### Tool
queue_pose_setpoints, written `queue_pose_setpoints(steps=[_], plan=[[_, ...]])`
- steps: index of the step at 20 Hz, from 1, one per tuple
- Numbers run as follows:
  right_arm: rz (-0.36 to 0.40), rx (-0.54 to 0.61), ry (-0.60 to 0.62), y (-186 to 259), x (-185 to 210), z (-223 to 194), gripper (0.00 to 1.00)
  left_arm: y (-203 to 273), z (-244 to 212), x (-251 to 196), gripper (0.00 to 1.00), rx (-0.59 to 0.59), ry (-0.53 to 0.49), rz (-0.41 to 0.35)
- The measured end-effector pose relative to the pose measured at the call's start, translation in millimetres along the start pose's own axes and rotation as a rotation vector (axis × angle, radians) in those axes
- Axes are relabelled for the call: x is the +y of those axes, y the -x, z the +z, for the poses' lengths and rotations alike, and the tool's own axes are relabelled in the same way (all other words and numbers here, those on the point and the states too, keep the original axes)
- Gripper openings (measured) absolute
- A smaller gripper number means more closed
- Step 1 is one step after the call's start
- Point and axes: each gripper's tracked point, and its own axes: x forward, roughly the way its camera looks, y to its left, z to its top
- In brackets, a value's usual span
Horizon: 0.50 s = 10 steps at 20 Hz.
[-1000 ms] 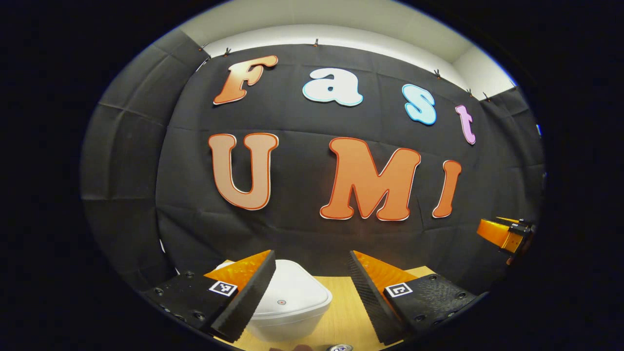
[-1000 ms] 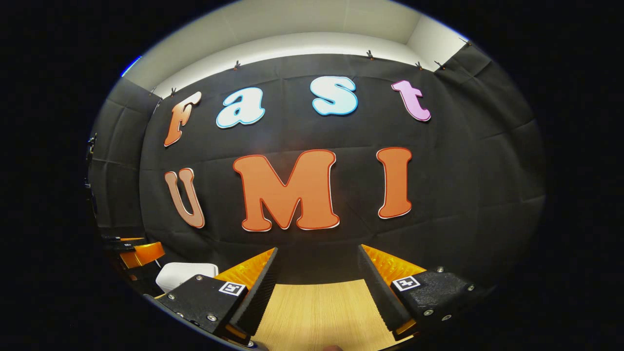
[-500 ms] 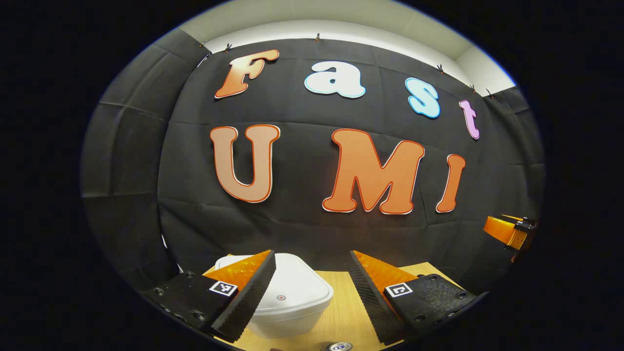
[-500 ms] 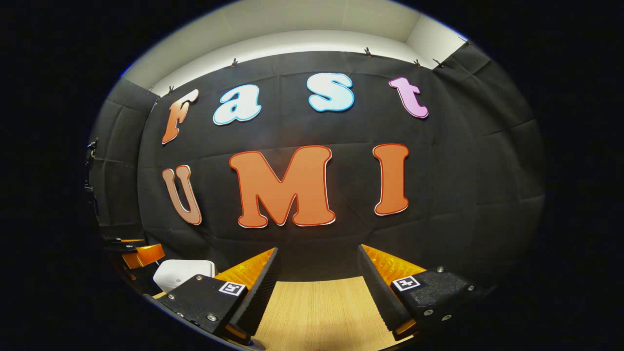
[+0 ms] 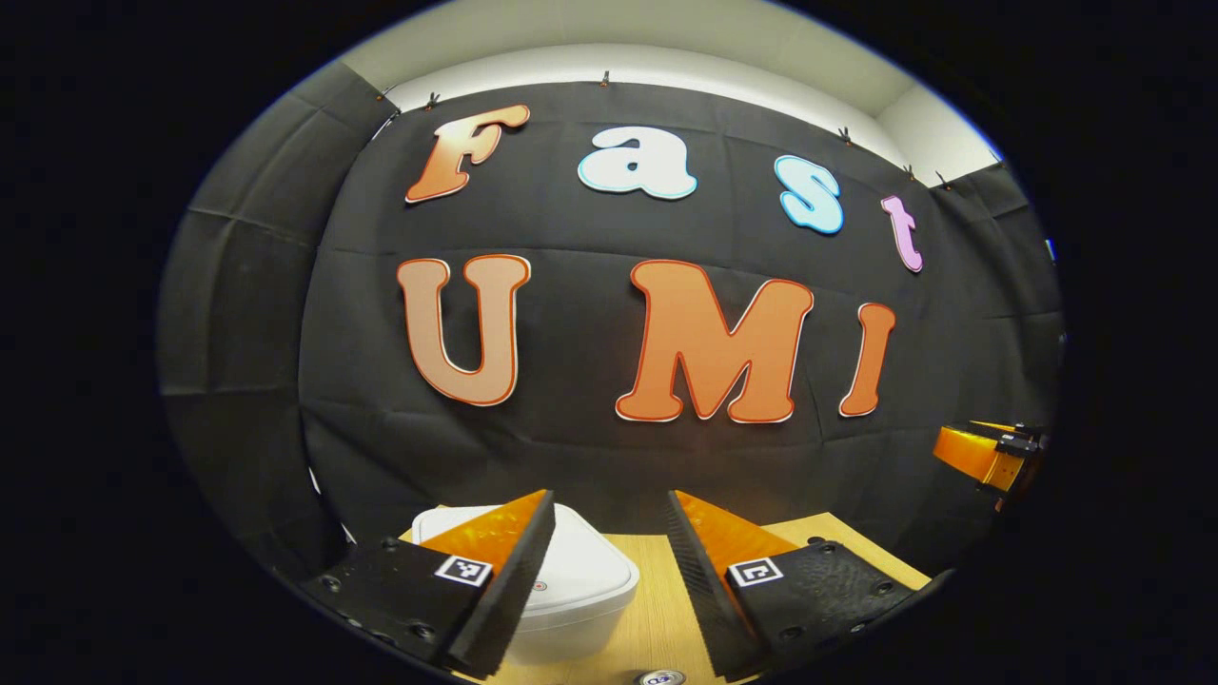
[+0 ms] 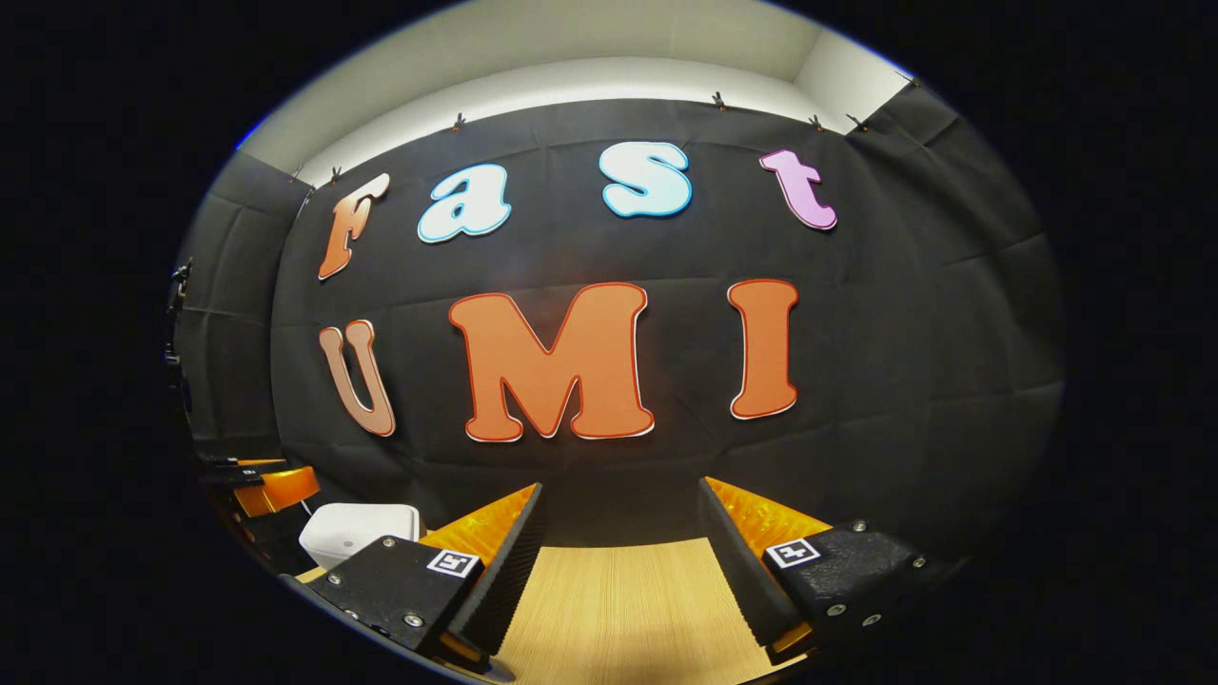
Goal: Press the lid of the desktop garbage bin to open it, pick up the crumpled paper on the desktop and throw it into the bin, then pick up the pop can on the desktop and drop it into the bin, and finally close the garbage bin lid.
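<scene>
Bin [image 5: 580, 590] lid down beneath spread left tool [image 5: 609, 580], can [image 5: 661, 678] nearby.

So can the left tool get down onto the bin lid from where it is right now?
Probably yes. The left tool hangs open above the desk, with the closed white lid of the bin just ahead and below it. Nothing lies between them; the can sits apart, nearer the camera.

a light wooden desktop [image 6: 618, 609] with fine straight grain runs back to a black cloth wall [image 6: 904, 333]. small clips [image 5: 843, 134] pin the cloth's top edge below a pale upper wall [image 5: 666, 38]; the cloth hangs creased and slightly wrinkled.
</scene>
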Motion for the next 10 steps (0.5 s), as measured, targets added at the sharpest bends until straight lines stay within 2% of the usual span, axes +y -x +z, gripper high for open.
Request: queue_pose_setpoints(steps=[2, 4, 5, 7, 9, 10], plan=[[-0.001, -0.001, -0.007, 0, -1, 1, 0.93, -2, 0, -4, 0.67, 0.006, -0.021, -0.009], [-0.001, 0.002, -0.012, 1, -2, 1, 0.93, -2, -1, -4, 0.53, 0.02, -0.035, -0.008], [-0.003, 0.002, -0.01, 0, -2, 0, 0.93, -3, -6, -6, 0.43, 0.031, -0.041, -0.009], [-0.003, 0.002, -0.006, 1, -2, 1, 0.93, -5, -13, 2, 0.17, 0.066, -0.057, 0.022], [-0.001, 0.005, -0.001, 1, -2, -1, 0.93, -7, -23, 5, 0.0, 0.096, -0.04, 0.029], [0.0, 0.008, 0.002, 1, -2, -2, 0.93, -7, -25, 7, 0.0, 0.101, -0.016, 0.03]])
